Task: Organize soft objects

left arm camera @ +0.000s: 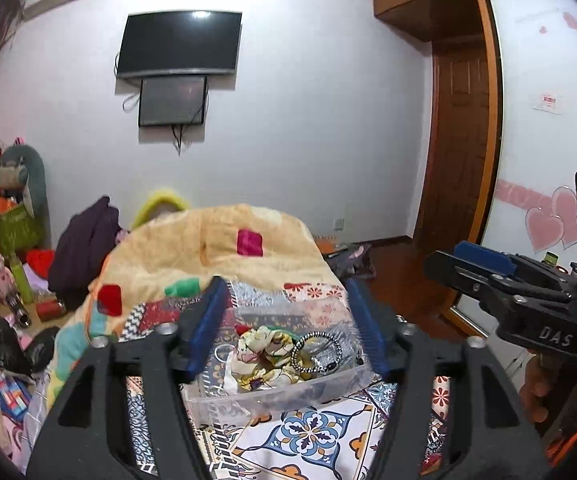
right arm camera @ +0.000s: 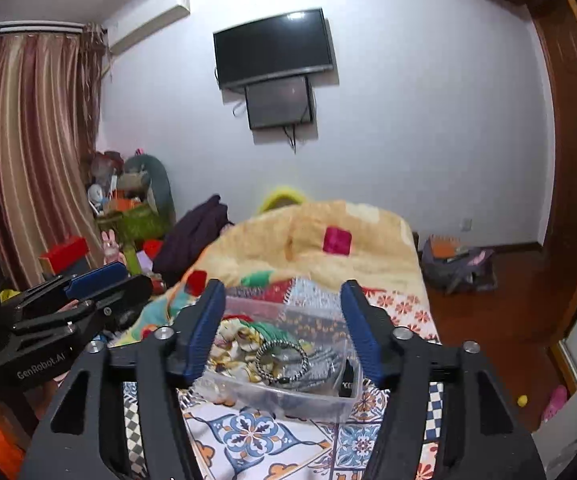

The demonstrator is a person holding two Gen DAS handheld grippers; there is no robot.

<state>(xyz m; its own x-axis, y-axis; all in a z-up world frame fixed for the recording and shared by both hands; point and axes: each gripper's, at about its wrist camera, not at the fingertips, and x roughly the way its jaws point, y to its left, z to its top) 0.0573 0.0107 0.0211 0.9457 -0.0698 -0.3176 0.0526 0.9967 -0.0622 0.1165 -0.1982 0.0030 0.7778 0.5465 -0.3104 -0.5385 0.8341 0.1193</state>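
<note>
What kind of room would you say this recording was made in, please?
Most likely a home bedroom: a bed with a patchwork quilt, a wall-mounted television, and a sliding wardrobe decorated with pink hearts.

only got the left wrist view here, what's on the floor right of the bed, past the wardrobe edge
Observer: The right wrist view shows a small yellow ball on the wooden floor.
Operator: anything next to it
Observer: A pink slipper lies just right of the ball.
Operator: is my left gripper holding anything
Observer: From the right wrist view the left gripper hangs left of the clear box, nothing visible in it.
</note>
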